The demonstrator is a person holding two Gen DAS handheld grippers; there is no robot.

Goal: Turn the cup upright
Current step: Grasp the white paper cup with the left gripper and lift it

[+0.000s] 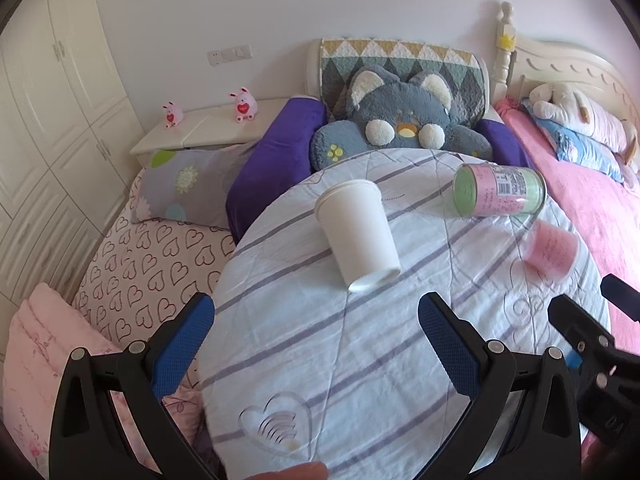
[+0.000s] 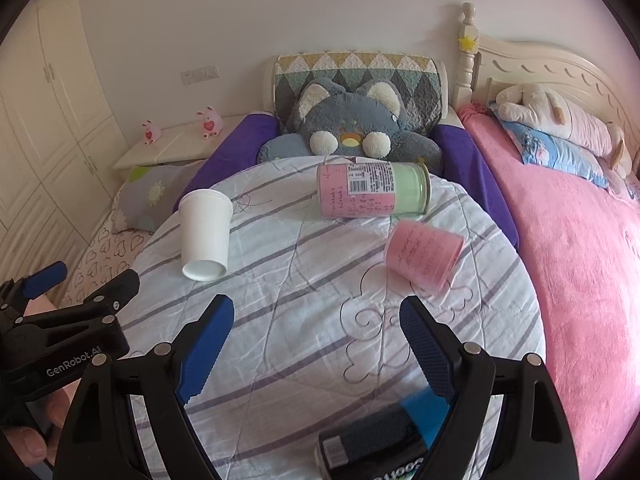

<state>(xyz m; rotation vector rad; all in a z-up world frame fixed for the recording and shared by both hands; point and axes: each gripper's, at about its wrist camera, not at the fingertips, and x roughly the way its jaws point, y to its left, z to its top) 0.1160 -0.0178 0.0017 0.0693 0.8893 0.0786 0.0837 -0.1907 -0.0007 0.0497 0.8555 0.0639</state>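
Note:
A white paper cup [image 1: 357, 232] lies on its side on the striped quilt [image 1: 320, 352], its base toward me; it also shows in the right wrist view [image 2: 205, 235]. A pink cup [image 2: 422, 255] lies tilted on its side to the right, blurred; it shows in the left wrist view [image 1: 551, 249] too. A pink and green jar [image 2: 372, 189] lies on its side behind them [image 1: 500, 190]. My left gripper [image 1: 316, 324] is open and empty, short of the white cup. My right gripper [image 2: 316, 320] is open and empty, short of the pink cup.
A dark can with a blue end [image 2: 384, 440] lies on the quilt by my right gripper. A grey plush cat [image 1: 400, 124] sits behind the quilt. A pink blanket [image 2: 580, 280] lies right, a heart-print sheet [image 1: 152, 256] left, wardrobes [image 1: 52, 120] far left.

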